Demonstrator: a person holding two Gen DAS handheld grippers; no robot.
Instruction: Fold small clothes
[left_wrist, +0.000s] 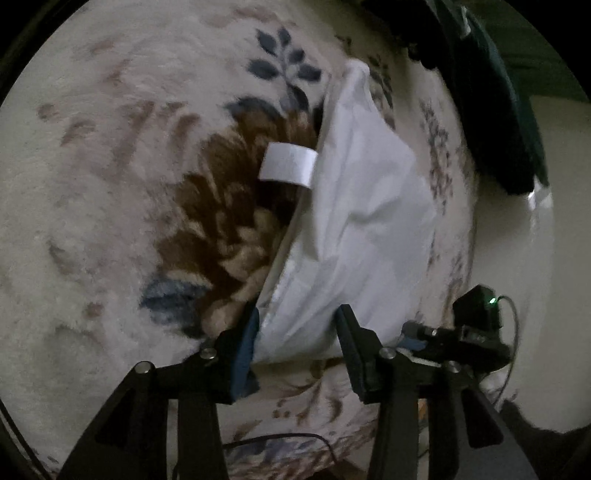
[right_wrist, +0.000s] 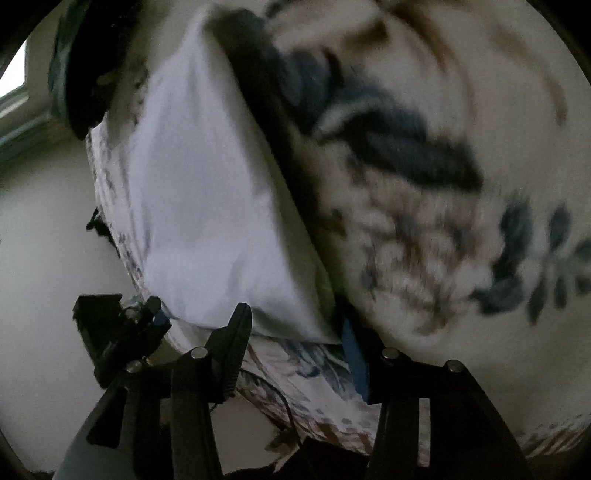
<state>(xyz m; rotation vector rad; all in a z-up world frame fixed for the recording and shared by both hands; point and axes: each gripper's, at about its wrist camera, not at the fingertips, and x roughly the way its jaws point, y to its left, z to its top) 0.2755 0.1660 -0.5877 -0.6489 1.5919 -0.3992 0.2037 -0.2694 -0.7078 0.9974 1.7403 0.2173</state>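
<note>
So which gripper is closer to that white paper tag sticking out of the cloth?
Left. The left gripper straddles the white cloth directly below the tag; the right gripper sits off beside it.

Smooth matt white cloth garment (left_wrist: 354, 221), its label (left_wrist: 286, 164) glossier, lay on fuzzy, plush patterned blanket (left_wrist: 110, 221).
</note>
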